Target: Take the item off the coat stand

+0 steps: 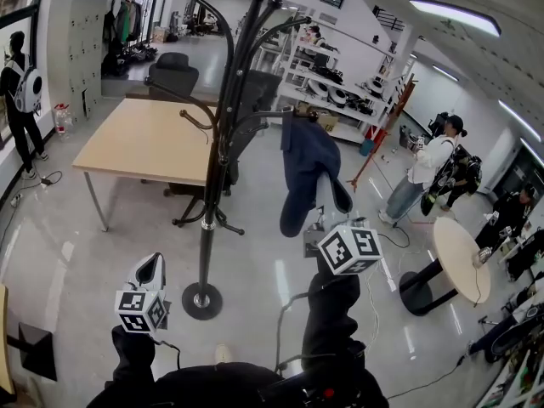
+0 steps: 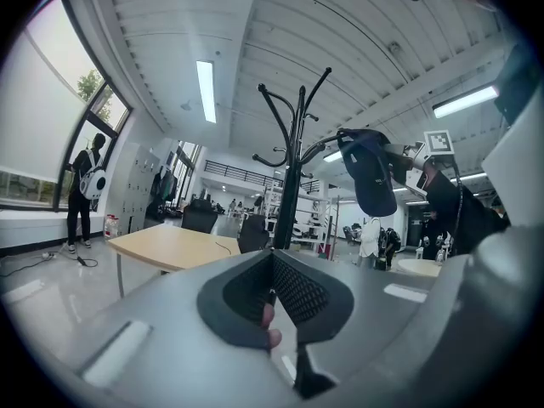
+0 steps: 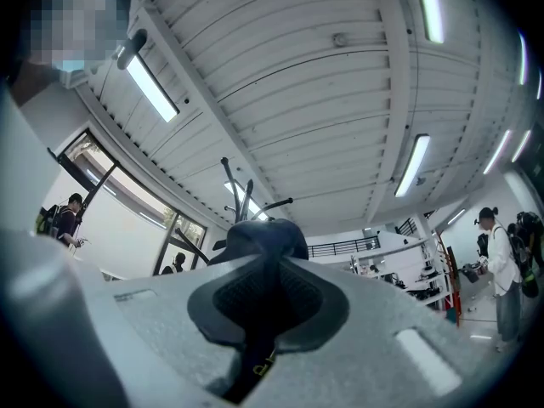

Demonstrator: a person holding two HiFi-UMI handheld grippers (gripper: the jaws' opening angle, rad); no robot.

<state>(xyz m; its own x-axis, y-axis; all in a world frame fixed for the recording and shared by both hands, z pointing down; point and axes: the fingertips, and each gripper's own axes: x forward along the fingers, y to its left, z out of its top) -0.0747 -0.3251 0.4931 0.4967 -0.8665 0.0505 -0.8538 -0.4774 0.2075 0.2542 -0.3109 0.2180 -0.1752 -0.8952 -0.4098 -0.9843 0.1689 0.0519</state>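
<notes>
**A:** How were the hands placed?

**B:** Nearest, the left gripper (image 1: 151, 268) sat low and level, just left of the coat stand (image 1: 209, 185). Its jaws were pressed together on nothing. The right gripper (image 1: 326, 201) was raised on an outstretched black sleeve (image 1: 330, 313) and tilted upward. It was clenched on a fold of the dark blue jacket (image 1: 306, 160).

**A:** And the jacket?

**B:** Its top lay at the tip of a right-hand hook of the stand. The rest drooped down toward the right gripper.

**A:** The room?

**B:** There was a glossy pale floor (image 1: 76, 253). A wooden table (image 1: 149, 138) stood behind the stand on the left, with a black chair (image 1: 174, 73) beyond it. A small round table (image 1: 455, 245) stood on the right.

**A:** Farther off?

**B:** Shelves (image 1: 336, 79) lined the far wall. A person in white (image 1: 425, 172) stood on the right, well apart from the stand. A person with a backpack (image 1: 21, 92) was by the left window.
</notes>
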